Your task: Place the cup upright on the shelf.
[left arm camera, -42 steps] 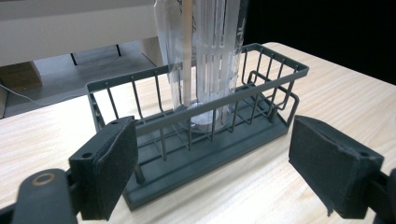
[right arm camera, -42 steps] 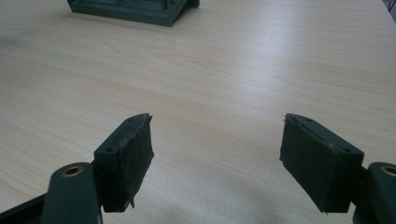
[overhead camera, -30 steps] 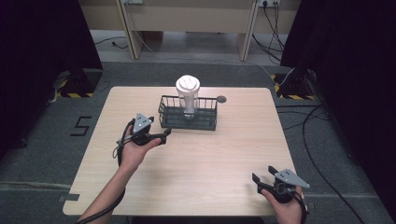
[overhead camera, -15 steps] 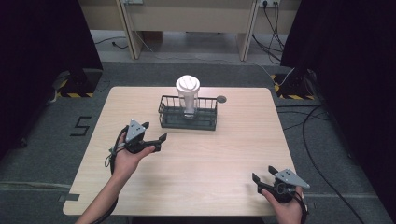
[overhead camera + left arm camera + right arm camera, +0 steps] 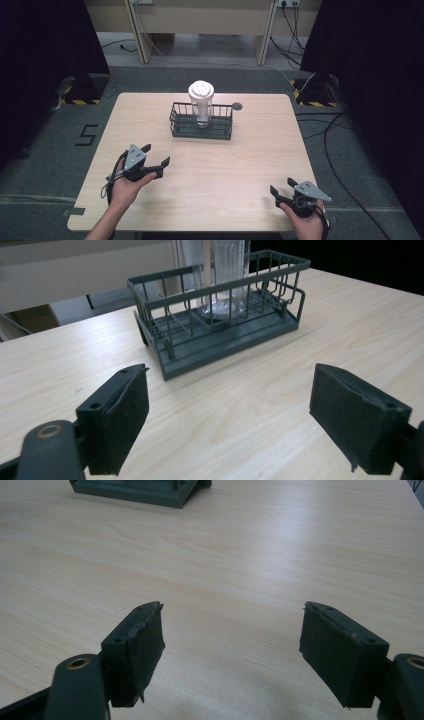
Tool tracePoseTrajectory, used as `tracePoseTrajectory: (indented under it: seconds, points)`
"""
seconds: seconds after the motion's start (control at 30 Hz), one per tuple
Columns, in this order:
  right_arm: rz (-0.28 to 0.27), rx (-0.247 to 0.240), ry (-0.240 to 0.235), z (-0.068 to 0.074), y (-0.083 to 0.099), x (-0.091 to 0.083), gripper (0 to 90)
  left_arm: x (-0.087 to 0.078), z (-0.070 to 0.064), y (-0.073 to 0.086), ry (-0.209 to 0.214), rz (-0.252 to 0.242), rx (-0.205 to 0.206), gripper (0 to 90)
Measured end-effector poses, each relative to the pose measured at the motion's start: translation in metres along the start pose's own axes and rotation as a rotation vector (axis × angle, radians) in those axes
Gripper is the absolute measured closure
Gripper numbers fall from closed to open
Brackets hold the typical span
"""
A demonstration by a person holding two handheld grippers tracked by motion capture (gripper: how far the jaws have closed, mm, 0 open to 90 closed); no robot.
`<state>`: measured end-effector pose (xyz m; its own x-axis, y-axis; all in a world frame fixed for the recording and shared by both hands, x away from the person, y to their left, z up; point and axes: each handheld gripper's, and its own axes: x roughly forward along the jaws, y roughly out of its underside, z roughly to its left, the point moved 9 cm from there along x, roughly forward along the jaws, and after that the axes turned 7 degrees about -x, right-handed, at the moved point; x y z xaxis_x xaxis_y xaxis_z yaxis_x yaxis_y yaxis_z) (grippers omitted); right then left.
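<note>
On the near left of the bench (image 5: pixel 250 165), the left hand-held gripper (image 5: pixel 155 156) has drawn back from the wire basket (image 5: pixel 201 120) holding the lidded tumbler (image 5: pixel 201 102), jaws apart and empty like the right hand-held gripper (image 5: pixel 282 186), suggesting placement is done.

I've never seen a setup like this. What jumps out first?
A dark wire basket sits toward the far middle of the wooden table, with a clear ribbed tumbler with a white top standing upright inside it. Nearer the person, each hand holds a black tool, the left tool and the right tool, both open and empty.
</note>
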<state>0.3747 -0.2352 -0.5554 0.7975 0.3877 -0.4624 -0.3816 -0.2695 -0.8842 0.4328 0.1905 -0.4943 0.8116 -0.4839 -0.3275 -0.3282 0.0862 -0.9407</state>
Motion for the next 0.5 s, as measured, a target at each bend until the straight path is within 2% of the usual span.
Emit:
tracePoseTrajectory:
  seconds: [0.3,0.4,0.5]
  points:
    - [-0.001,0.002,0.003,0.0,0.0,0.0,26.0,-0.017,0.012,0.034,-0.036,-0.004,-0.039,15.7]
    - [0.002,0.003,0.003,0.0,0.0,0.0,25.9,-0.02,0.014,0.04,-0.048,-0.007,-0.044,15.9]
    - [0.002,0.004,0.002,0.001,0.0,0.0,25.9,-0.023,0.014,0.04,-0.056,-0.023,-0.051,15.9]
